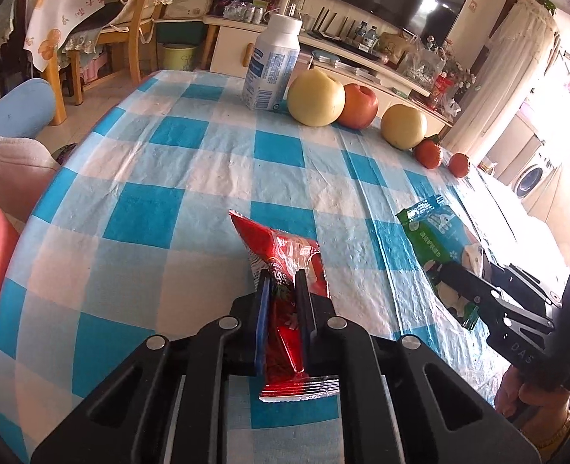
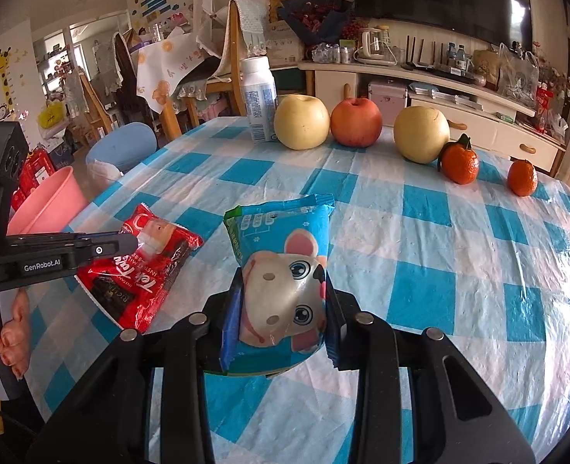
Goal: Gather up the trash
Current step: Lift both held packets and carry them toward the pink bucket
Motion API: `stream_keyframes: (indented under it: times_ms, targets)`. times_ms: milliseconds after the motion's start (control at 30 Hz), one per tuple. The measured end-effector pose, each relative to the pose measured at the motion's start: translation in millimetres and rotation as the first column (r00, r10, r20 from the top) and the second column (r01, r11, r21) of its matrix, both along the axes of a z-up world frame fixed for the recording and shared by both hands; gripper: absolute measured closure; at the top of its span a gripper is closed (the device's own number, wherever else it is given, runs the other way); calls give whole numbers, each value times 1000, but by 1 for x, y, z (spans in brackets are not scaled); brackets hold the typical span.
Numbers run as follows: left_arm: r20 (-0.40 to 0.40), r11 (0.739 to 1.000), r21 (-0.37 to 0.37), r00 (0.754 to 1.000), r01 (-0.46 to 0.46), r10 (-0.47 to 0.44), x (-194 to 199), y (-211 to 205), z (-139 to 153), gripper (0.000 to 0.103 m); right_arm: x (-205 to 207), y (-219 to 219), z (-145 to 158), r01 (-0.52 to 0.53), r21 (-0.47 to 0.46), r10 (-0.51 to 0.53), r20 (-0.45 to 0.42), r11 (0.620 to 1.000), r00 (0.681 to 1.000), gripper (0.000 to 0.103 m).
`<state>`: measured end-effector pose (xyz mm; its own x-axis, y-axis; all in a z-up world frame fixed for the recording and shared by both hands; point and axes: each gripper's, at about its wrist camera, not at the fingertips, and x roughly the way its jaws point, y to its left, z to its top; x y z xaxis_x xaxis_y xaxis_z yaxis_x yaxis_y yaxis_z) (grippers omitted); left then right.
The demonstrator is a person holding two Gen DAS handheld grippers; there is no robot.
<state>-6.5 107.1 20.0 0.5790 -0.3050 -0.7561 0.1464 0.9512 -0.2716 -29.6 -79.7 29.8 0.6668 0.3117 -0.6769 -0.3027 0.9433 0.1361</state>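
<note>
Left fingers (image 1: pixel 281 282) pinch a crinkly red foil sachet (image 1: pixel 285 270); right fingers (image 2: pixel 285 309) clamp a glossy blue packet (image 2: pixel 281 255).

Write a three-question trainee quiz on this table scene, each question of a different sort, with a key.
1. True or false: the left gripper is shut on the red wrapper.
2. What does the right gripper hold? A) white bottle B) blue wipes packet C) red apple
3. Fill in: beyond the fruit row's end, past the yellow pears, stands a white ____.

Key: 1 true. 2 B, the blue wipes packet. 3 bottle.
</note>
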Motion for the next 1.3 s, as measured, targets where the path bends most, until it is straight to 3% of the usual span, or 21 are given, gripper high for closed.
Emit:
stream_keyframes:
  times_ms: [367, 567, 633, 700, 867, 967, 1033, 1067, 1167, 1300]
  targets:
    - [50, 996, -74, 998, -39, 43, -6, 30, 22, 99, -18, 22, 13, -11, 41, 11, -10, 999, 1000, 66]
    - [2, 1000, -9, 1000, -10, 10, -5, 28, 13, 98, -24, 27, 13, 3, 20, -3, -12, 1000, 1000, 66]
    - [-30, 999, 29, 999, 13, -12, -4, 18, 3, 85, -24, 26, 12, 8, 9, -8, -11, 1000, 1000, 66]
    - [-33, 995, 90, 999, 33, -30, -5, 4, -5, 33, -25, 23, 10, 15, 14, -15, -16, 1000, 1000, 66]
    - [-49, 975, 204, 996, 88, -80, -1, -20, -18, 17, -24, 18, 6, 19, 23, -19, -24, 1000, 1000, 66]
    - [-52, 963, 260, 997, 71, -59, 5, -22, -29, 19, -24, 17, 4, 17, 30, -16, -30, 999, 999, 66]
    - [-39, 956, 285, 998, 65, -56, 7, -23, -29, 33, -23, 17, 3, 18, 31, -17, -31, 999, 999, 66]
    - [-33, 960, 272, 998, 65, -58, 7, -22, -27, 42, -23, 17, 3, 19, 32, -18, -30, 999, 999, 66]
    - [-35, 973, 226, 999, 42, -35, 9, -12, -24, 54, -23, 16, 4, 20, 36, -19, -28, 999, 999, 66]
    - [-26, 983, 184, 1000, 12, -7, 7, -3, -19, 59, -25, 20, 6, 16, 42, -15, -21, 999, 1000, 66]
